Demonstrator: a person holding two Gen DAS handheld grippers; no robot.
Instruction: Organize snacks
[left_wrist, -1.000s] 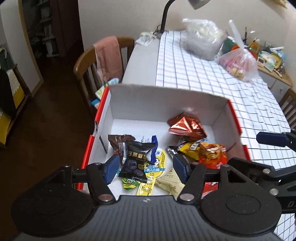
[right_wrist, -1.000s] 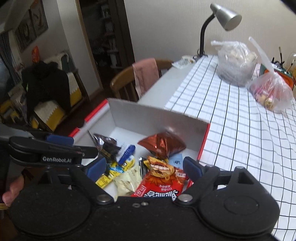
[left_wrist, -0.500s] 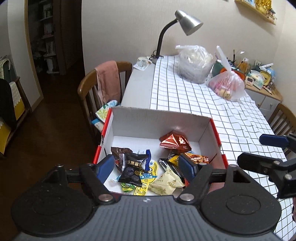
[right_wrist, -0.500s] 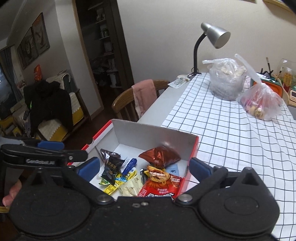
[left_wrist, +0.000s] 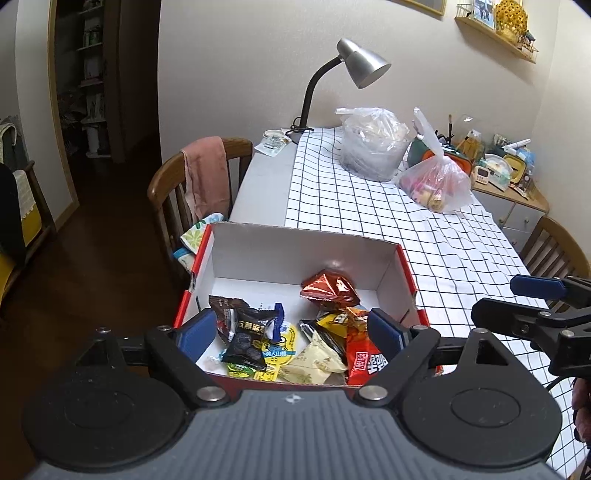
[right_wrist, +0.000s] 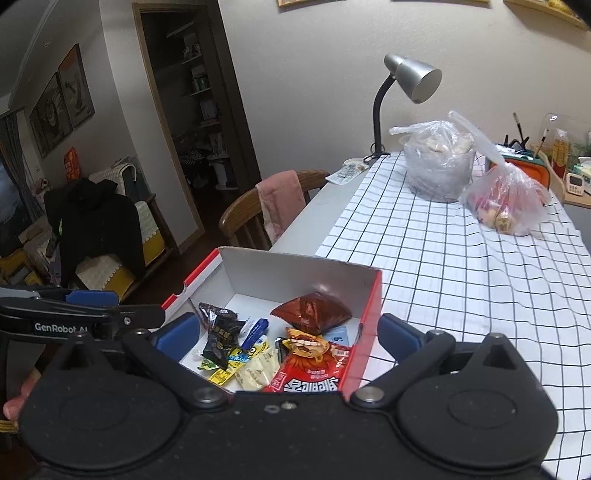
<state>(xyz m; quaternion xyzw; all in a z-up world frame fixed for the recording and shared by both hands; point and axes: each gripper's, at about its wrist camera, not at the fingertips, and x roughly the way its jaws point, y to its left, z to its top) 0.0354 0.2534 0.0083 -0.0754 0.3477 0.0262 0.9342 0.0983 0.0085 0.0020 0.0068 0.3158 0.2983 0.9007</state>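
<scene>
A red-edged white cardboard box (left_wrist: 295, 247) (right_wrist: 295, 273) sits at the table's near end and holds several snack packs: a copper foil pouch (left_wrist: 330, 289) (right_wrist: 314, 312), a black packet (left_wrist: 243, 328) (right_wrist: 221, 338), a red packet (left_wrist: 364, 360) (right_wrist: 314, 376), and a pale packet (left_wrist: 314, 363). My left gripper (left_wrist: 291, 332) is open and empty, held above the box's near edge. My right gripper (right_wrist: 288, 336) is open and empty, also held back above the box. Each gripper shows at the edge of the other's view.
A checked tablecloth (left_wrist: 369, 206) covers the table. Two plastic bags (left_wrist: 373, 144) (left_wrist: 436, 181) and a desk lamp (left_wrist: 354, 70) stand at the far end. A wooden chair with a pink towel (left_wrist: 205, 173) is at the left. Another chair (left_wrist: 554, 247) is at the right.
Both grippers have pulled up and back from the box, so more of the room and table shows. Their jaws stay open. The snacks in the box have not moved.
</scene>
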